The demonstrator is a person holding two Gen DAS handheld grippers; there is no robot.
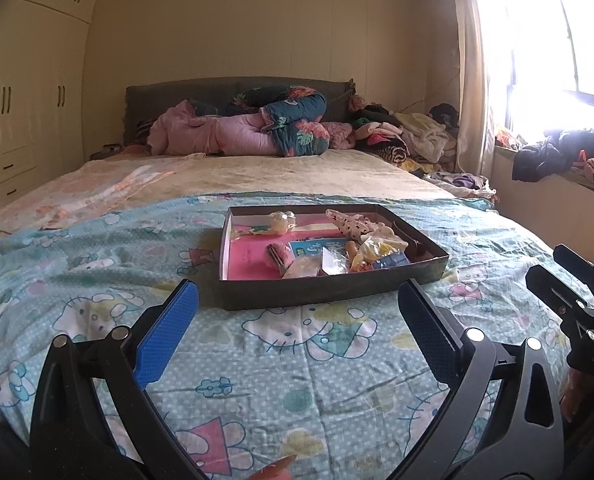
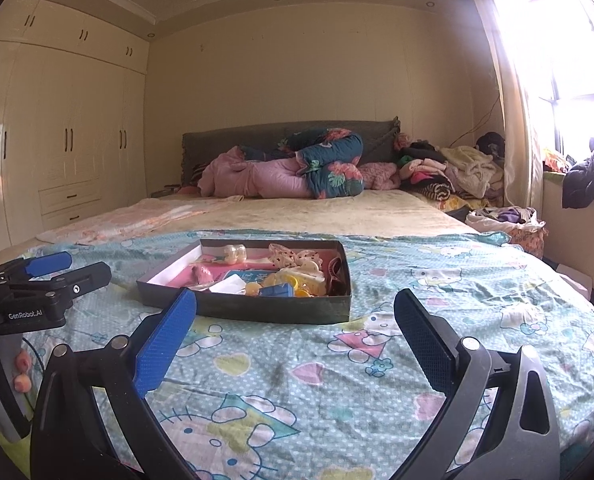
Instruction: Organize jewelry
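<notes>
Tongs are hovering wide open and empty over a cartoon-print bedspread (image 1: 297, 380): left tongs (image 1: 297, 300), right tongs (image 2: 295, 304). Ahead, 1 shallow box (image 1: 329, 288) is sitting on the bed, holding assorted hair accessories and trinkets (image 1: 361, 248).

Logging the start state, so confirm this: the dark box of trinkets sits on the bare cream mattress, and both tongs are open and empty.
One detail is wrong: the box sits on the blue cartoon-cat sheet, not the bare cream part, as the left wrist view shows. Both the left tongs and right tongs are open and empty.
</notes>
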